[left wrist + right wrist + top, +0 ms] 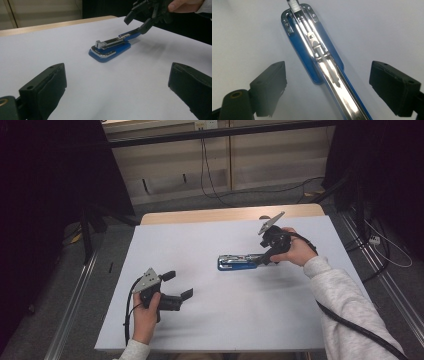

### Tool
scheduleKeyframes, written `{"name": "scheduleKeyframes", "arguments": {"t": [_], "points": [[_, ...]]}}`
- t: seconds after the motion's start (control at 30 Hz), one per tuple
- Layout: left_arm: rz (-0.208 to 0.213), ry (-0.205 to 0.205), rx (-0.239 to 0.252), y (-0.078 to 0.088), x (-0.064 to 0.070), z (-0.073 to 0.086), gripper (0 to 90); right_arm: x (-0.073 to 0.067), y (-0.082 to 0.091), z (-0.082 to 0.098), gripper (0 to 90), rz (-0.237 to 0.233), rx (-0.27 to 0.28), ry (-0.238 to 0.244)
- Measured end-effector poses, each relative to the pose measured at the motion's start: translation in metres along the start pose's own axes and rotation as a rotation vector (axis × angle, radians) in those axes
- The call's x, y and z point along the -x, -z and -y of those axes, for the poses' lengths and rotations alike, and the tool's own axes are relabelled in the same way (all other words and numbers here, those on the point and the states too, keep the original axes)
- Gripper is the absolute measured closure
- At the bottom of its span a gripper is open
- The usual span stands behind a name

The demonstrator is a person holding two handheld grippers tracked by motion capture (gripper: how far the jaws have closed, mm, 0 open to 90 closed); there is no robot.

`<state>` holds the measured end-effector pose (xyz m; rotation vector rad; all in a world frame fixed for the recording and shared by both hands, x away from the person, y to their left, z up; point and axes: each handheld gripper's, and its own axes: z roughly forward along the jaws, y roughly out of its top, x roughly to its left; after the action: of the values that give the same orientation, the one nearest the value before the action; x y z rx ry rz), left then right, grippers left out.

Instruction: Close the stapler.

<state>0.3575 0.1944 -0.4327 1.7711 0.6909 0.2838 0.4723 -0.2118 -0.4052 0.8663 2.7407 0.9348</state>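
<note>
The right gripper [263, 256] stood wide open, its pads on either side of the blue stapler [239, 262] without pressing it. The stapler lay mid-table, its tail lifted. At seven o'clock, the left gripper [179, 285] gaped empty.

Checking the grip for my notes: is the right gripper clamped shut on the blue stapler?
No. The right gripper has both jaws standing wide, clear of the blue stapler lying between them on the white table.

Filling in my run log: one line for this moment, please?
stapler: flat, opened out | right gripper: open, astride its rear | left gripper: open, apart
</note>
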Motion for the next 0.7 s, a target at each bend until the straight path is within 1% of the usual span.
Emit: {"name": "scheduleKeyframes", "arguments": {"t": [0.07,0.1,0.2,0.27,0.37,0.4,0.47,0.5,0.53,0.57,0.63,0.67,0.7], "points": [[-0.003,-0.001,-0.002,-0.001,0.0,0.0,1.9,0.0,0.0,0.002,13.5,-0.001,0.001,-0.003],[0.006,0.001,-0.007,-0.005,-0.001,-0.002,1.9,0.0,0.001,0.006,13.1,0.007,0.002,-0.008],[0.008,0.001,-0.012,-0.008,-0.001,-0.003,1.9,0.001,0.003,0.011,12.7,0.012,0.016,-0.032],[0.011,0.006,-0.016,-0.01,-0.001,-0.003,2.0,0.001,0.004,0.012,12.7,0.016,0.019,-0.035],[0.008,0.01,-0.016,-0.013,-0.003,-0.004,2.0,0.003,0.007,0.021,12.5,0.031,0.044,-0.065],[0.0,0.016,-0.016,-0.014,-0.004,-0.005,2.0,0.003,0.007,0.023,12.4,0.036,0.05,-0.073],[0.0,0.017,-0.02,-0.015,-0.005,-0.006,2.0,0.003,0.008,0.025,12.4,0.042,0.051,-0.077],[0.006,0.022,-0.026,-0.018,-0.005,-0.007,1.9,0.003,0.008,0.029,12.0,0.053,0.056,-0.091],[0.007,0.021,-0.034,-0.02,-0.005,-0.007,1.9,0.003,0.008,0.033,12.0,0.052,0.069,-0.102],[0.01,0.016,-0.041,-0.021,-0.005,-0.008,2.0,0.002,0.008,0.035,12.0,0.054,0.069,-0.113],[0.01,0.011,-0.049,-0.024,-0.005,-0.008,2.0,0.001,0.007,0.039,12.0,0.073,0.07,-0.112],[0.01,0.011,-0.049,-0.024,-0.005,-0.008,2.0,0.001,0.007,0.039,12.0,0.073,0.07,-0.112],[0.006,0.015,-0.062,-0.028,-0.005,-0.008,2.0,0.001,0.008,0.043,11.7,0.079,0.066,-0.117]]}}
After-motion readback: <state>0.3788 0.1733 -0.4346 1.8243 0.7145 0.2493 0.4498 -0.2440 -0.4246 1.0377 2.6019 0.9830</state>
